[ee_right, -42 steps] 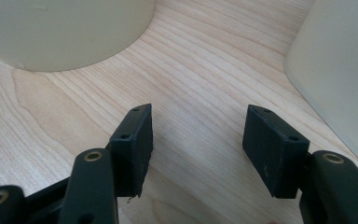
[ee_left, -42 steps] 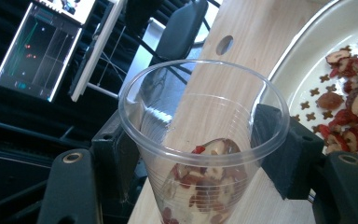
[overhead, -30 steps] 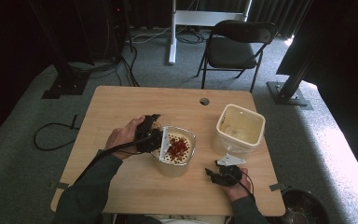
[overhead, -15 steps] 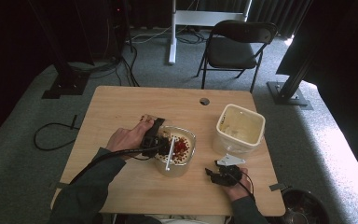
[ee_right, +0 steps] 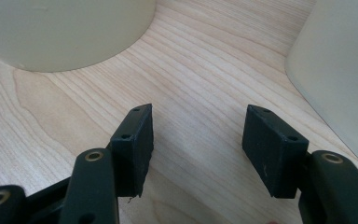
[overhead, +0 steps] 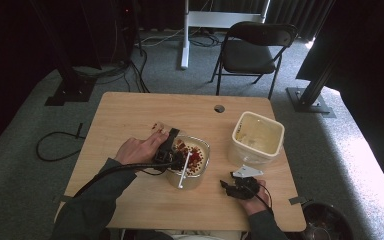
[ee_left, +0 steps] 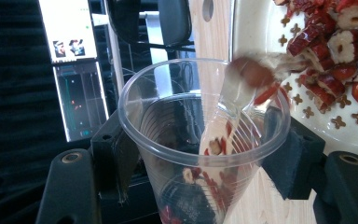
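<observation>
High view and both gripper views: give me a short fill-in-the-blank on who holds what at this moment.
1. The left hand-held gripper is shut on a clear plastic ____.
2. The right hand-held gripper rests open on the ____ with nothing between its jaws.
3. The container under the tipped cup holds cut pieces coloured ____.

Missing words: cup; table; red

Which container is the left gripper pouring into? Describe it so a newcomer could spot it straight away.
On the wooden table, look near the front edge, just right of the person's left gripper. The bowl there holds red fruit pieces, unlike the taller tub to its right, which looks empty.
</observation>
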The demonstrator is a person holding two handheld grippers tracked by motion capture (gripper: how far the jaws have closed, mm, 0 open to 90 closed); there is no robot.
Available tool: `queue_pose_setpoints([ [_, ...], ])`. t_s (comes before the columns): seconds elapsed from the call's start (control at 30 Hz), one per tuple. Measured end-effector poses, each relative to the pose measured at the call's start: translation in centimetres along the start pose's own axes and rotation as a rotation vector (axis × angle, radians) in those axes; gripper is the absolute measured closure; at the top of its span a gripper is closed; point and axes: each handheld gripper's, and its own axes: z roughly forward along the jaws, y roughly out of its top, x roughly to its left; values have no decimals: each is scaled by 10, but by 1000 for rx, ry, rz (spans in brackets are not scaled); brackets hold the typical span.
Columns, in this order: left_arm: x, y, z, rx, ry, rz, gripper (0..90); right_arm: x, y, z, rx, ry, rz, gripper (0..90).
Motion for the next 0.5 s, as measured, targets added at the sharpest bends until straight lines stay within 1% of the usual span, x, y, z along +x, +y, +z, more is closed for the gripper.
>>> queue_pose_setpoints([
  [0.03,0,0,0,0,0,0,347,0,0,0,0,0,0,425],
  [0.07,-2,1,-1,-4,7,15,347,0,0,0,0,0,0,425],
  [0.17,0,2,-3,-13,18,23,346,0,0,0,-1,-1,0,425],
  [0.2,0,3,-4,-17,26,22,346,0,0,0,0,0,0,425],
  [0.3,2,4,-7,-33,27,14,346,0,0,0,0,0,-1,425],
  [0.33,3,3,-7,-31,25,8,347,0,0,0,0,0,-1,425],
  [0.4,4,0,-2,-8,25,6,346,0,0,0,0,0,-1,425],
  [0.5,3,1,-4,-21,27,4,347,0,0,0,0,0,-2,426],
])
